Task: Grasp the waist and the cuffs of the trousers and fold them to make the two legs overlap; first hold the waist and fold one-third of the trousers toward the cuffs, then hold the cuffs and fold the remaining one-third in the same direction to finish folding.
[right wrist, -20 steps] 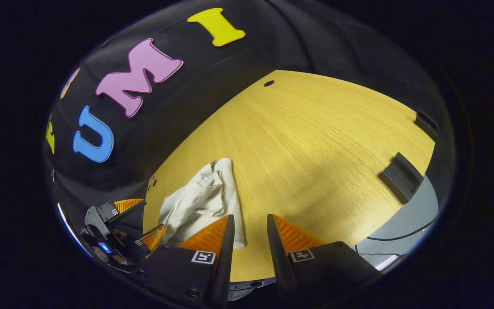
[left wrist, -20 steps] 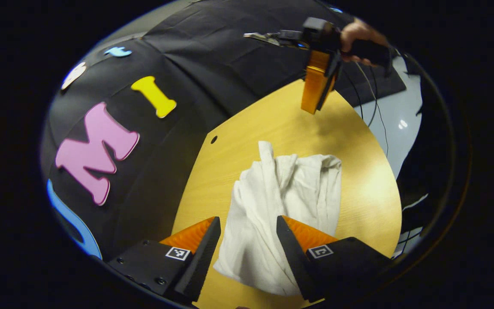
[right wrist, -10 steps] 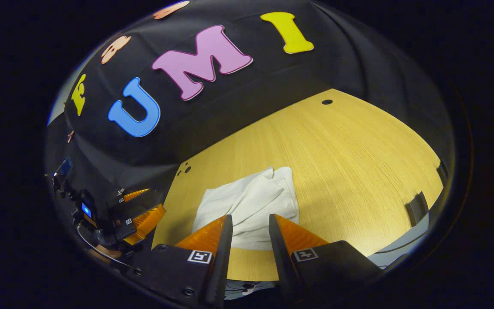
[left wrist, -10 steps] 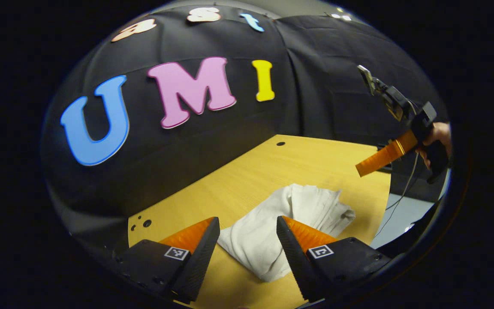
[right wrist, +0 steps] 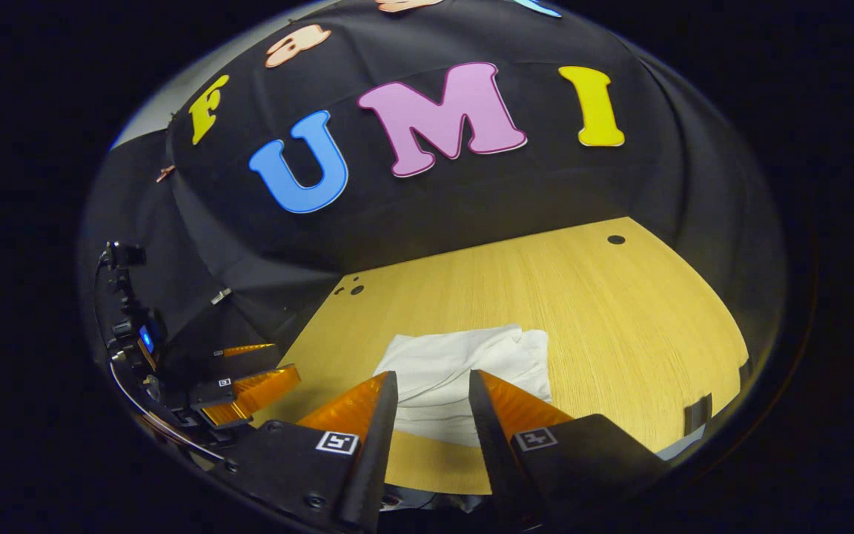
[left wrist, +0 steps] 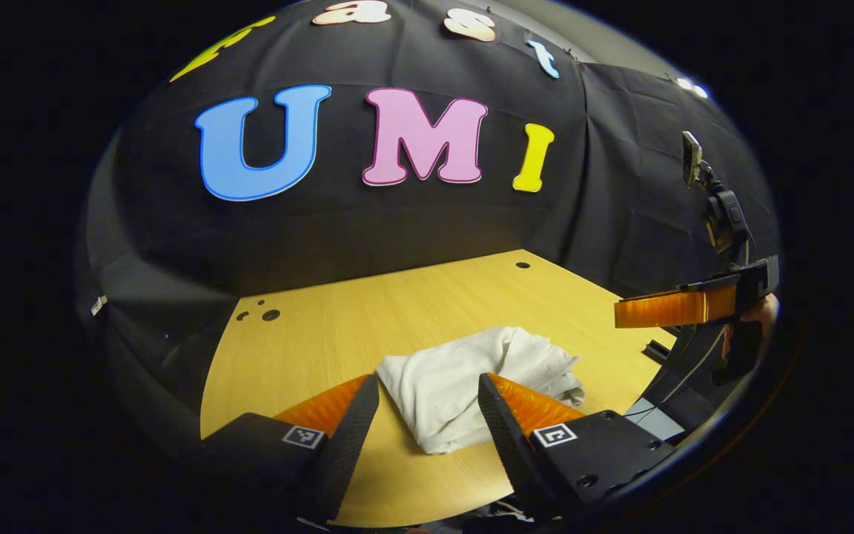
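We see one pair of white trousers (left wrist: 471,382) lying folded in a bundle on the tabletop (left wrist: 308,334). Our two hand-held grippers hang above it, level: the left hand-held gripper (left wrist: 427,423) and right hand-held gripper (right wrist: 433,415) both spread, holding nothing.

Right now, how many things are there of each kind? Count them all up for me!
Trousers: 1, white, folded on the table
Table: 1, wooden
Grippers: 2, left gripper and right gripper, both with fingers apart, holding nothing
Total: 4
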Available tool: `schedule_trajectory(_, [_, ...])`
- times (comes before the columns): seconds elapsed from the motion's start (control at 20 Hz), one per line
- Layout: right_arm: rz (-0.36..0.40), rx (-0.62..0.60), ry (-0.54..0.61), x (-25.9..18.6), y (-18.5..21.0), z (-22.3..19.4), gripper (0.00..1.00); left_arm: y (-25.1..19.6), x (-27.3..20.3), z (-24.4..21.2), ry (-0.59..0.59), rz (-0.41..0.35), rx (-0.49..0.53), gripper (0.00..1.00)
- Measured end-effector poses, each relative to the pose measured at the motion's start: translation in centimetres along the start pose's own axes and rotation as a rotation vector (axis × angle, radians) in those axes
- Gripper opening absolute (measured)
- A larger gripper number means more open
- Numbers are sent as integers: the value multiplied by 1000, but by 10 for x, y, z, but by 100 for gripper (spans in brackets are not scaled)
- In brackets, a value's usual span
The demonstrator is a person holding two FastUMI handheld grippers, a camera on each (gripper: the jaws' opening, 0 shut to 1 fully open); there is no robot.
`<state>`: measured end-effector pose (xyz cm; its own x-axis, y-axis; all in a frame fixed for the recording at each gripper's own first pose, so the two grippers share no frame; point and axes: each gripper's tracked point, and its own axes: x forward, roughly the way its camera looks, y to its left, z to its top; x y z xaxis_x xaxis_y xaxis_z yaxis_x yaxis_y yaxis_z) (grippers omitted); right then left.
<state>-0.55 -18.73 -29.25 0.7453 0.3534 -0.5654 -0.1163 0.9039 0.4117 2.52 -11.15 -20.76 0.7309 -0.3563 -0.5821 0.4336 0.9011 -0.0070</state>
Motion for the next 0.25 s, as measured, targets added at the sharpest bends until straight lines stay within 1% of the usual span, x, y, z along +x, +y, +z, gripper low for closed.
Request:
schedule_trajectory(0.1, [2, -33, 8, 0, 10, -5, 67, -7, -6, -3, 2, -11, -12, 87])
schedule_trajectory(0.15, [4, -43, 18, 1, 13, -8, 68, -9, -8, -4, 3, -14, -15, 87])
schedule_trajectory(0.2, [8, -48, 26, 3, 16, -11, 74, -10, -9, -5, 7, -14, -20, 87])
schedule_trajectory(0.25, [9, -51, 42, 5, 17, -15, 78, -8, -10, -7, 17, -9, -25, 88])
